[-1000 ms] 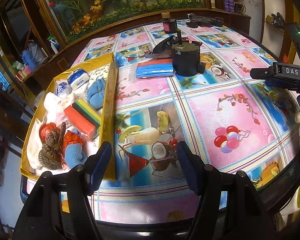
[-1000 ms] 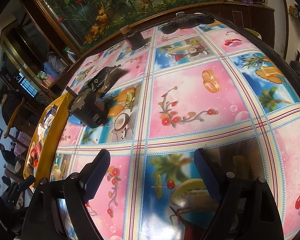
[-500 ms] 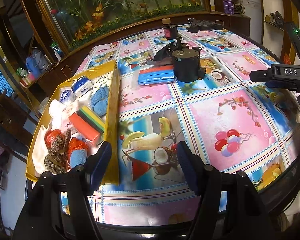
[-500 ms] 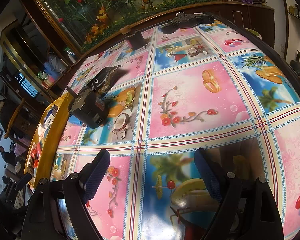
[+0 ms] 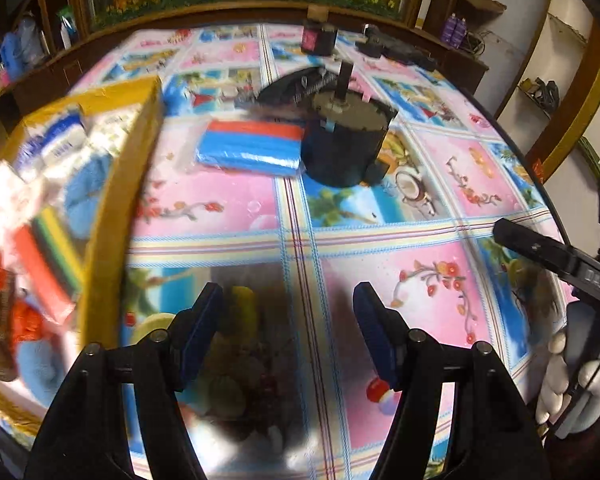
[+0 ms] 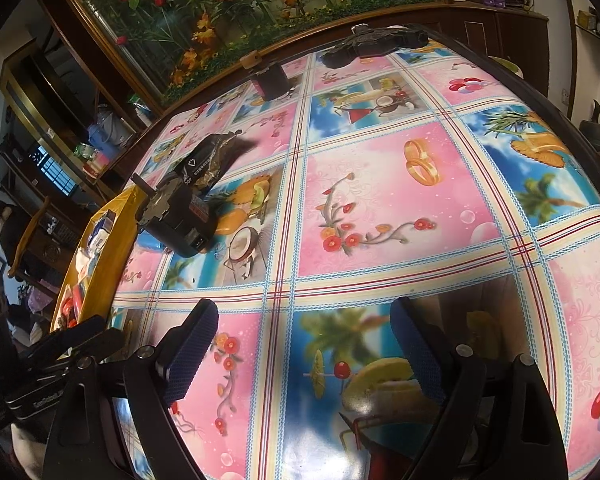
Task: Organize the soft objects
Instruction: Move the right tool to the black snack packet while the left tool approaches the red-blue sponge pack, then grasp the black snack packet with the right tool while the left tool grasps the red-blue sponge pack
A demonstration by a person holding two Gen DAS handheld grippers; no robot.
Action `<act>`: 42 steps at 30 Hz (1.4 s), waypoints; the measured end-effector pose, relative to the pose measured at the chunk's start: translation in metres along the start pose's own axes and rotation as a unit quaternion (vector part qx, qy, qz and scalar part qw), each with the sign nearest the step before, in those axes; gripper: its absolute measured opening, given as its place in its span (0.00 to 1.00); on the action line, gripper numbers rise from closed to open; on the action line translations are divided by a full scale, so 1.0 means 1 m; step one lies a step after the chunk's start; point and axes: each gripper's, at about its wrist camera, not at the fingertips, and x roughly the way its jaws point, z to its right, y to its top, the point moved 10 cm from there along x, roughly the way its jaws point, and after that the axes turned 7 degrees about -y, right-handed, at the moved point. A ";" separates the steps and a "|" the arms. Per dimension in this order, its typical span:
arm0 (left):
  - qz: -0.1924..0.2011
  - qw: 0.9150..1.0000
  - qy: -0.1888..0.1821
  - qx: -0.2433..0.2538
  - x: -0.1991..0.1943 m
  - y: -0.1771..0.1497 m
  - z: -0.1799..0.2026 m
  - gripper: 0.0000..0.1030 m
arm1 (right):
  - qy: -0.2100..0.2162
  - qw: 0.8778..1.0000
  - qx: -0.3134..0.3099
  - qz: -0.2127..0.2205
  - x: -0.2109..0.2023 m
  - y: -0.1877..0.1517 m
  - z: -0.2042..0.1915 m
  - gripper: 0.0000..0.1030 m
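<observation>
A blue-and-red wrapped cloth pack (image 5: 252, 146) lies on the patterned tablecloth, touching a black round device (image 5: 346, 144). A yellow box (image 5: 112, 200) at the left holds soft items: a blue fluffy piece (image 5: 88, 188), a striped sponge pack (image 5: 48, 256) and tissue packs (image 5: 56, 140). My left gripper (image 5: 288, 300) hovers over the cloth short of the pack, open and empty. My right gripper (image 6: 304, 312) is farther right over bare tablecloth; its jaws are opening with nothing between them. In the right wrist view the box (image 6: 104, 256) and the device (image 6: 176, 216) sit far left.
A black pouch (image 5: 296, 84) lies behind the device. A dark jar (image 5: 320, 38) and a black tool (image 5: 396, 48) stand near the table's far edge. A white-gloved hand (image 5: 580, 380) holds the right gripper at the table's right rim. A wooden cabinet runs behind the table.
The left gripper has swung right and tipped down over the table, so the box now sits at the view's left edge. The right gripper stays put, its jaws slightly wider.
</observation>
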 end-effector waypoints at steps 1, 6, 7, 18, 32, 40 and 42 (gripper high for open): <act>-0.005 1.000 -0.003 -0.004 0.004 -0.002 -0.001 0.66 | 0.001 1.000 0.000 0.000 0.000 0.000 0.000 0.87; 0.008 1.000 -0.012 0.007 0.006 -0.005 0.001 0.94 | 0.006 1.000 -0.004 0.002 0.002 0.000 -0.001 0.92; 0.002 1.000 -0.015 0.010 0.009 -0.008 0.002 1.00 | 0.005 1.000 -0.005 0.001 0.002 0.000 -0.002 0.93; -0.019 0.998 0.020 0.055 0.014 -0.013 0.007 1.00 | -0.004 1.000 -0.014 -0.001 0.005 0.000 -0.004 0.94; 0.046 0.988 -0.147 -0.032 -0.010 -0.005 0.003 1.00 | -0.007 0.997 -0.028 -0.068 0.021 0.067 -0.058 0.93; 0.063 0.980 -0.182 -0.038 -0.020 -0.003 0.005 1.00 | -0.008 0.989 -0.064 -0.131 0.064 0.120 -0.135 0.93; 0.073 0.977 -0.197 -0.048 -0.023 -0.001 0.002 1.00 | -0.023 0.985 -0.079 -0.153 0.079 0.125 -0.149 0.93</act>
